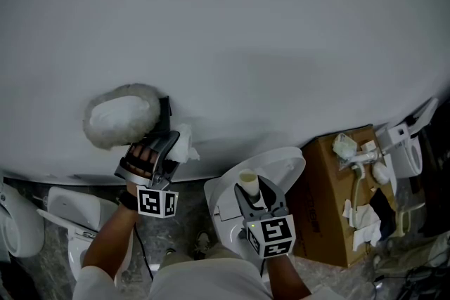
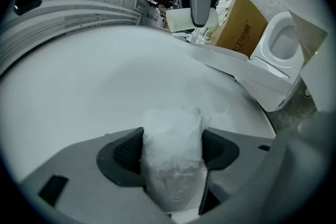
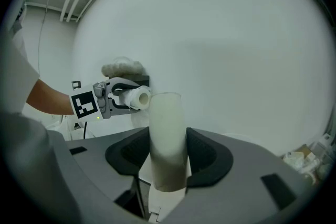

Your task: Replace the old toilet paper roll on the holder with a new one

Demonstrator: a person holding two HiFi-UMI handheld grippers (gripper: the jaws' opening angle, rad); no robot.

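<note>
The left gripper [image 2: 173, 150] clamped a thin white paper roll [image 2: 172, 178] between its jaws, just beside the black holder [image 1: 164, 109]; the right gripper [image 3: 169, 153] pinched an upright bare cardboard tube [image 3: 167, 126].

**Left tool** [image 1: 172, 145] and **right tool** [image 1: 252, 187]: grey moulded bodies, each ending in two broad, curved jaws lined with black textured pads [image 2: 127, 152]. Each tool carries a white cube printed with black square markers, the left cube [image 1: 156, 202] and the right cube [image 1: 272, 235]. A small green light [image 1: 251, 227] glows beside the right cube. A thin black cable [image 1: 139, 244] hangs at the left wrist. The person wears a white short sleeve [image 1: 95, 281].
</note>
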